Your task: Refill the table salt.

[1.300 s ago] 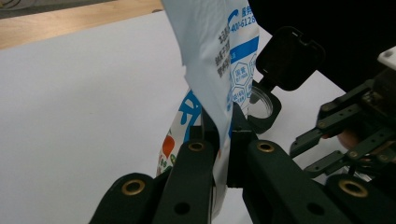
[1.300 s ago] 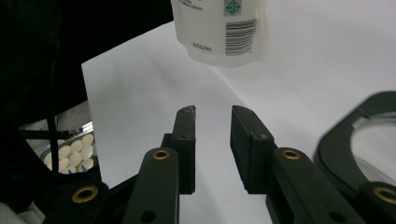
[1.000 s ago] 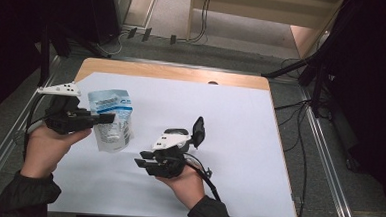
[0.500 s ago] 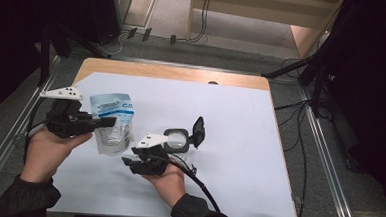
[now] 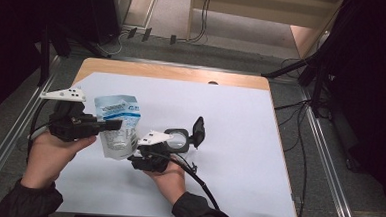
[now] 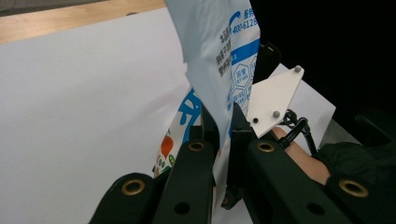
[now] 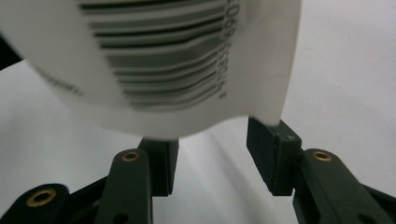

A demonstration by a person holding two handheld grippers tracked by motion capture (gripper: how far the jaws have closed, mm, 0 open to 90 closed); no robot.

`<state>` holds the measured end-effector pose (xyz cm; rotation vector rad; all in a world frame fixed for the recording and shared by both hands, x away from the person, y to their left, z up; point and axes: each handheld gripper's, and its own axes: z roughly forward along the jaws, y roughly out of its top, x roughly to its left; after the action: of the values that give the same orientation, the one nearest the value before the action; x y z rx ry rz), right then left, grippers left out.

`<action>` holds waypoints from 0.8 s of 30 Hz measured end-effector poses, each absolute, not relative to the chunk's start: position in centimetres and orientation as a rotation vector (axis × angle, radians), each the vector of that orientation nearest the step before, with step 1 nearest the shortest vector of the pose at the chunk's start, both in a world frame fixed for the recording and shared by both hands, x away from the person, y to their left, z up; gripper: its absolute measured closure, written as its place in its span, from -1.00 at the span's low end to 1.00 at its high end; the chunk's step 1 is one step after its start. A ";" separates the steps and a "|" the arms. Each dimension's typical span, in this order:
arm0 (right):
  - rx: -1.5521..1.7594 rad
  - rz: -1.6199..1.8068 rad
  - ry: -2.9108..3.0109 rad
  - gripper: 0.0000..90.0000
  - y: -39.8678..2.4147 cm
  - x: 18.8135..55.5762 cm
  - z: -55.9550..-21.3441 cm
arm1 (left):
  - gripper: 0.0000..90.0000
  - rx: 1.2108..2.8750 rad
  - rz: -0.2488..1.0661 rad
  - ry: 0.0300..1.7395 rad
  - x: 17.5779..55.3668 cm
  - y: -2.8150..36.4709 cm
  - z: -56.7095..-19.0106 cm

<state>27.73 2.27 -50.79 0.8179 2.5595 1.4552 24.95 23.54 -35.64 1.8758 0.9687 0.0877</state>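
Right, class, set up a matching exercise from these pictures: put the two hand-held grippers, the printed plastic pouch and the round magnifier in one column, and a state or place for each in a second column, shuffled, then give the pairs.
Things:
1. left black two-jaw gripper
2. right black two-jaw gripper
3. white and blue printed plastic pouch
4. round black-framed magnifier

States:
A. lies flat on the white sheet beside the right hand
B. jaws apart under the barcoded bottom edge
C. held upright off the sheet
D. jaws shut on the pouch's side

Pairs: 1-D, 2-B, 3-C, 4-A
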 end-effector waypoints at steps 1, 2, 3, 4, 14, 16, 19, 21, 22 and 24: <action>0.819 1.457 2.556 0.22 2.3 27.7 -50.8 | 1.00 1.876 0.073 0.969 24.9 23.4 -35.6; 0.816 1.464 2.554 0.22 2.3 27.8 -50.8 | 1.00 1.878 0.080 0.972 24.8 23.3 -35.6; 0.812 1.465 2.557 0.22 2.3 27.8 -50.8 | 1.00 1.880 0.069 0.970 24.8 23.2 -35.5; 0.819 1.465 2.558 0.22 2.4 27.8 -50.9 | 1.00 1.882 0.072 0.970 24.8 23.2 -35.5; 0.741 1.471 2.568 0.24 2.6 26.8 -50.7 | 1.00 1.901 0.077 0.989 25.2 22.6 -36.1; 0.705 1.472 2.563 0.24 2.6 26.6 -50.6 | 1.00 1.897 0.075 0.981 25.3 22.4 -36.1; 0.641 1.475 2.572 0.21 2.7 26.2 -50.5 | 1.00 1.896 0.086 0.987 25.4 22.1 -36.1; 0.593 1.473 2.569 0.16 2.8 25.9 -50.6 | 1.00 1.899 0.081 0.982 25.5 21.9 -36.3; 0.581 1.476 2.570 0.12 2.9 25.7 -50.6 | 1.00 1.903 0.076 0.981 25.7 21.8 -36.4; 0.556 1.472 2.567 0.05 2.9 25.4 -50.6 | 1.00 1.906 0.074 0.973 25.9 21.5 -36.5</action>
<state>25.39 2.93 -50.57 0.5562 2.5665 1.4717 25.85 21.52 -36.49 1.9060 0.9734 0.0743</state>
